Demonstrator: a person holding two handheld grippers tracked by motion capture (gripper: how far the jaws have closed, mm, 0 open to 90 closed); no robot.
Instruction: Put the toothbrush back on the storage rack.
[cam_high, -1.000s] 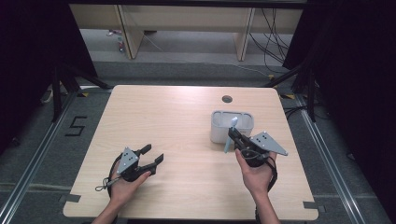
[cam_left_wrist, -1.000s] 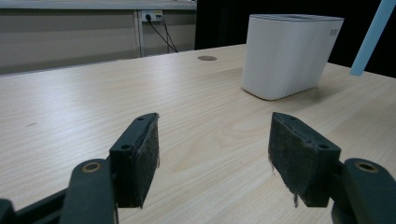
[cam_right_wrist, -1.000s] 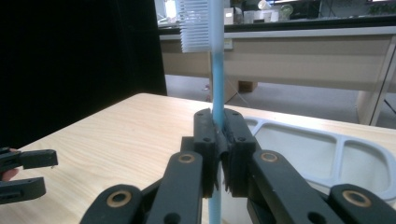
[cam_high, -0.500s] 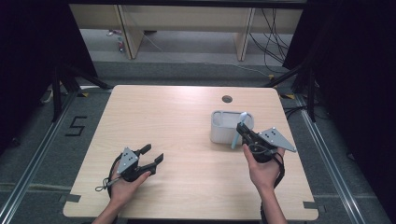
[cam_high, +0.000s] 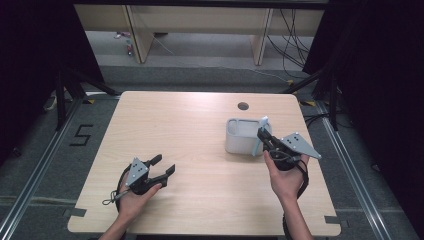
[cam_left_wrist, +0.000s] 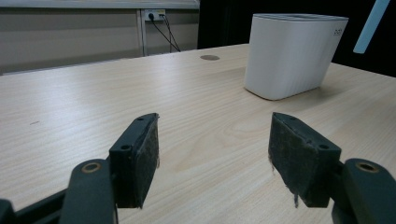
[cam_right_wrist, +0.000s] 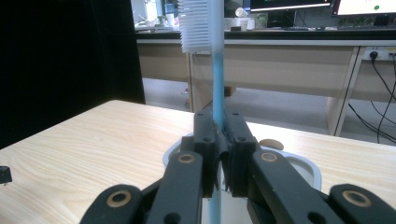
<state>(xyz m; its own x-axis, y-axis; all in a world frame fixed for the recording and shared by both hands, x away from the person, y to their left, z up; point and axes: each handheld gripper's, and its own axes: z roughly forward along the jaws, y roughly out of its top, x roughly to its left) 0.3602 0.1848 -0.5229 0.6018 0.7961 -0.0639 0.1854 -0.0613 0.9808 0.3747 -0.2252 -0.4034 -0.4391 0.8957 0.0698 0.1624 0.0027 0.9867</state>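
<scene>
Toothbrush (cam_right_wrist: 215, 70), pale blue, held upright with bristles up, clamped by its handle in the right gripper (cam_high: 264, 136) at the right rim of the white holder (cam_high: 241, 137), lower end dropping toward the holder's opening. Holder standing in the right half of the table (cam_high: 200, 120), nearer the far edge, just this side of the round cable hole (cam_high: 243, 106). Left gripper (cam_high: 160, 167) resting near the near-left corner, jaws apart, nothing between them, well clear of the holder. Risks, as a judgement: handle tip catching the rim and tipping or shoving the unsteadied holder; thin handle twisting in the pads; early release letting the brush fall outside onto the table.
</scene>
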